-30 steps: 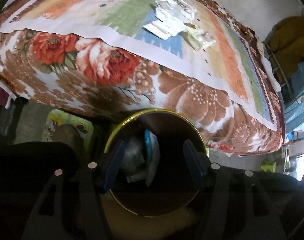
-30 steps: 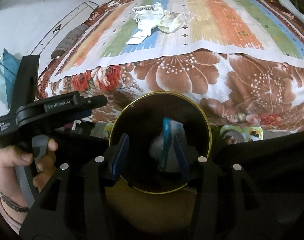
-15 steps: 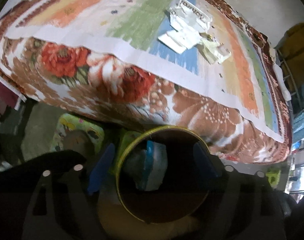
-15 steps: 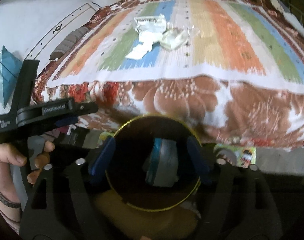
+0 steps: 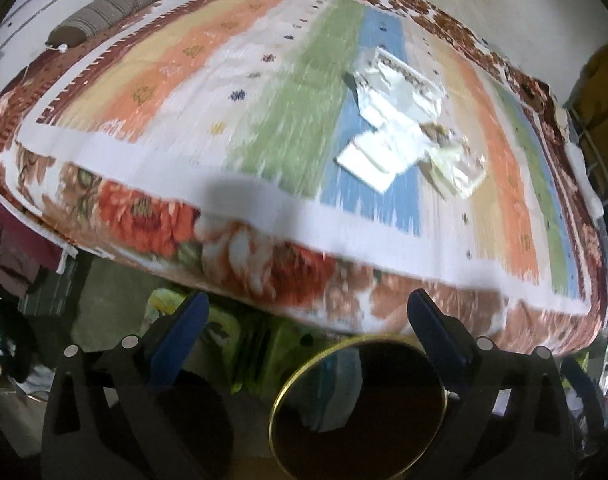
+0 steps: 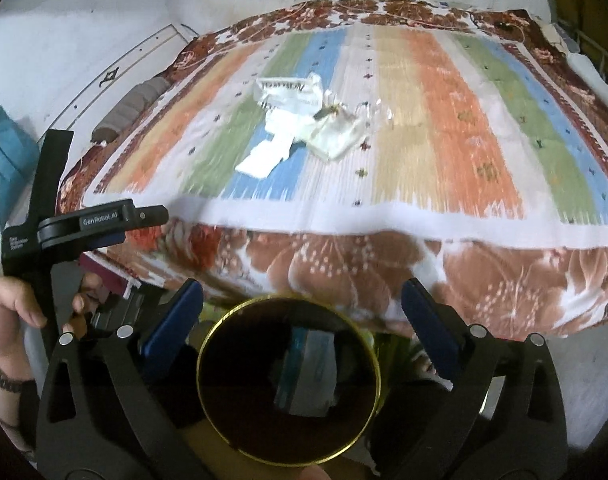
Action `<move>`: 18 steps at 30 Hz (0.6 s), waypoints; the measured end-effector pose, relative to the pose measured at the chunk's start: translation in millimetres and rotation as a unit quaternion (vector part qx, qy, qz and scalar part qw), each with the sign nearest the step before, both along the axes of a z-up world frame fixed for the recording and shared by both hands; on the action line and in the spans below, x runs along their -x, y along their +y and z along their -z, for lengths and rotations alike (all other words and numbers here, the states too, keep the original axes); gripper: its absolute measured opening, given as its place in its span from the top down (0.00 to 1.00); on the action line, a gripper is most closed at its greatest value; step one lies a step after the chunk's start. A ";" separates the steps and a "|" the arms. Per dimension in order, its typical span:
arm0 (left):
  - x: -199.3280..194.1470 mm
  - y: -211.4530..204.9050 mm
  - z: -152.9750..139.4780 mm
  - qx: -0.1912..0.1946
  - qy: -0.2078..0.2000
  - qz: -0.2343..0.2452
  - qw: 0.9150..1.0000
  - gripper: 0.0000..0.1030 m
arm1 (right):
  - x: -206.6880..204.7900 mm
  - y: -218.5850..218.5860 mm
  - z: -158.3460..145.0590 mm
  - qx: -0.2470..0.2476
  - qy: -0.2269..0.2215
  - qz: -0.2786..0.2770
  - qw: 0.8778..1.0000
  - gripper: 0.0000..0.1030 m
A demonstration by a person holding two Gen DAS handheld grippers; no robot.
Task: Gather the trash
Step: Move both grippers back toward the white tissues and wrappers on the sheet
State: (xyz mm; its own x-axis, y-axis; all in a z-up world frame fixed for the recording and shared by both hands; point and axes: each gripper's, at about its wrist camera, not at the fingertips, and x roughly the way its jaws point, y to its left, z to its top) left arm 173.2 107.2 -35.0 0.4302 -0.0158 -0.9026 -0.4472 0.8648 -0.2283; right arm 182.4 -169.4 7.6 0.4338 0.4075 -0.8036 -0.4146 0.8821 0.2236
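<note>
Nearest, left wrist view: left gripper (image 5: 305, 322), black frame with blue-padded jaws spread wide, nothing between them. Right wrist view: right gripper (image 6: 302, 308), same build, jaws likewise released and spread wide, gripping nothing.

Just beyond and below both grippers: round dark bin with a thin gold rim (image 6: 290, 384) (image 5: 357, 406), standing on the floor beside the near edge of the bed. Inside the bin: pale wrapper with a blue edge (image 6: 307, 372), upright against the dark interior; details blurred.

At left in the right wrist view: person's left hand (image 6: 8, 304) wrapped round the black handle of the left gripper, lettering on the handle's side.

Past the bin: bed with a brown-and-red floral blanket (image 6: 343, 264) (image 5: 264, 264) draped over its near edge. On top: striped mat in orange, green, blue and cream bands (image 6: 431, 120) (image 5: 304, 120), covering most of the bed's surface.

Mid-bed, on the blue and cream bands, well back from the near edge: cluster of crumpled white paper and clear plastic trash (image 6: 300, 124) (image 5: 399, 128), pieces touching or overlapping; one flat white sheet nearest the near edge, one printed wrapper farthest.

Far left corner of the bed: grey ribbed bolster (image 5: 108, 10) (image 6: 132, 108), lying along the edge beside the white wall.
</note>
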 end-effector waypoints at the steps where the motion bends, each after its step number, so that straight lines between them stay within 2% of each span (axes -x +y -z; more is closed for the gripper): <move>1: -4.6 4.1 -0.3 0.002 -0.002 -0.004 1.000 0.05 | -3.9 -0.3 -0.5 -0.002 0.001 0.001 1.000 0.08; 7: -30.9 16.3 0.4 0.022 -0.007 -0.004 1.000 0.06 | -33.4 1.7 -1.9 -0.016 0.010 0.015 1.000 0.08; 12: -48.5 20.1 -13.9 0.004 -0.046 0.003 0.999 0.06 | -49.5 8.9 -4.7 -0.020 0.008 0.014 1.000 0.08; 15: -61.1 22.7 -15.6 -0.010 -0.054 0.013 0.998 0.06 | -64.4 12.5 -7.4 -0.021 -0.001 0.018 1.000 0.08; 18: -68.8 30.1 -14.2 0.004 -0.059 0.008 0.998 0.06 | -79.6 13.7 -9.1 -0.021 -0.011 0.025 0.999 0.08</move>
